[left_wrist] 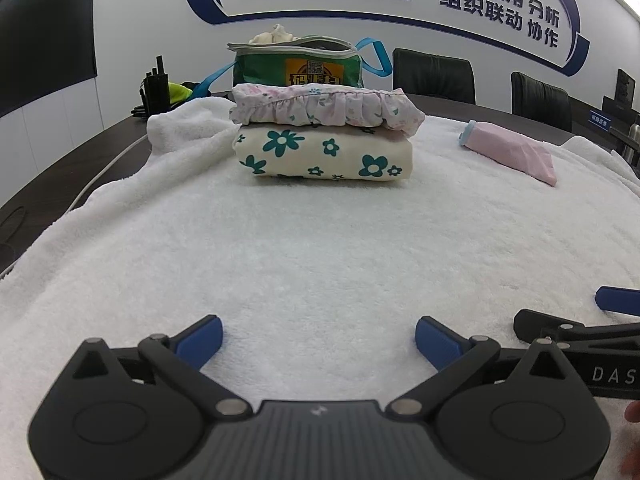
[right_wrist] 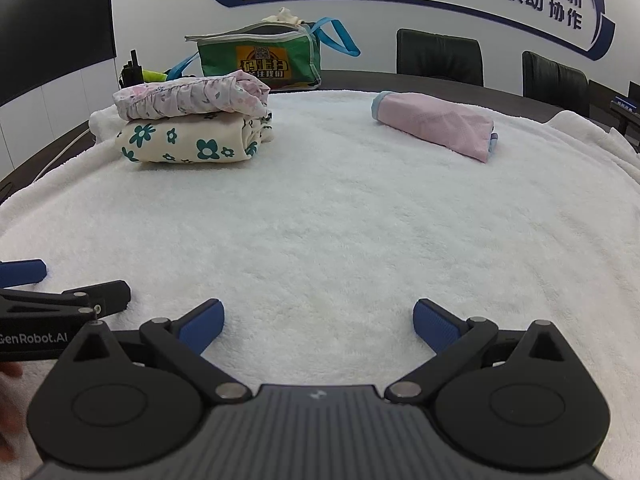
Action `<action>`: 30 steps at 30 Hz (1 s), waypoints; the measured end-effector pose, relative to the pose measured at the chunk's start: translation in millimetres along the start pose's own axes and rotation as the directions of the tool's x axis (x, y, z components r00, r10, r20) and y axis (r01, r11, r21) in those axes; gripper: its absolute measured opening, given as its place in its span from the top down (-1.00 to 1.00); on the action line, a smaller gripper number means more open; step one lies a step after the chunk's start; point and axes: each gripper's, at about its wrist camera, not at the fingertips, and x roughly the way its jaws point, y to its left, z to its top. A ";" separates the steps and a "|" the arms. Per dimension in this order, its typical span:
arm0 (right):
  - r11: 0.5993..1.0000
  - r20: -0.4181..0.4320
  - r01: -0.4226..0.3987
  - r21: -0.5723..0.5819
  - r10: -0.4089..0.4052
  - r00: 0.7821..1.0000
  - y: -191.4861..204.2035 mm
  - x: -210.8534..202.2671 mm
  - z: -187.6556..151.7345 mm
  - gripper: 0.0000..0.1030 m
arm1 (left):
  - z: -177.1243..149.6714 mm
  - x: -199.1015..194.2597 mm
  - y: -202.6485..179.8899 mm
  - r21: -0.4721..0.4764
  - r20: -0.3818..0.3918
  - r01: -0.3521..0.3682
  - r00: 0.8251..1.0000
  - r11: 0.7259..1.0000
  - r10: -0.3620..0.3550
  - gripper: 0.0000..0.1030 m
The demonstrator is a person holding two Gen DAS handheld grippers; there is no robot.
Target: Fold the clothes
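My left fingers and right fingers both stand spread wide, holding nothing, over the white fluffy towel covering the worktop. "GenRobot.AI" reads on the left tool. Two folded floral garments sit stacked toward the far edge, before a green zip bag; a folded pink garment lies far right.

bare white towel ahead, folded stack far left, pink garment far right
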 end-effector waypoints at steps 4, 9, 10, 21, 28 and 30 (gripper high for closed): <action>1.000 0.000 -0.001 0.000 0.001 1.000 -0.7 0.0 0.0 -0.99 | 0.0 -0.3 0.3 0.001 0.001 0.002 1.000 1.000 -0.002 -0.99; 1.000 0.004 0.000 0.004 0.000 1.000 -1.0 -0.8 -0.4 -0.99 | -0.2 -0.6 -0.4 0.003 0.001 -0.001 1.000 1.000 0.001 -0.99; 1.000 0.004 0.001 0.005 -0.001 1.000 -0.8 -1.0 -0.6 -0.99 | -0.1 -0.6 -0.5 0.003 0.001 -0.002 1.000 1.000 0.002 -0.99; 1.000 0.001 -0.002 -0.006 0.002 1.000 0.1 -1.4 -1.2 -0.99 | 0.2 0.1 0.0 0.000 -0.001 0.000 1.000 1.000 0.000 -1.00; 1.000 0.001 -0.001 -0.004 0.001 1.000 0.9 -1.6 -1.7 -0.99 | 0.2 0.4 0.1 0.001 -0.001 0.002 1.000 1.000 -0.002 -1.00; 1.000 0.001 -0.001 -0.004 0.001 1.000 0.9 -1.5 -1.8 -0.99 | 0.2 0.4 0.1 0.002 -0.001 0.001 1.000 1.000 -0.001 -1.00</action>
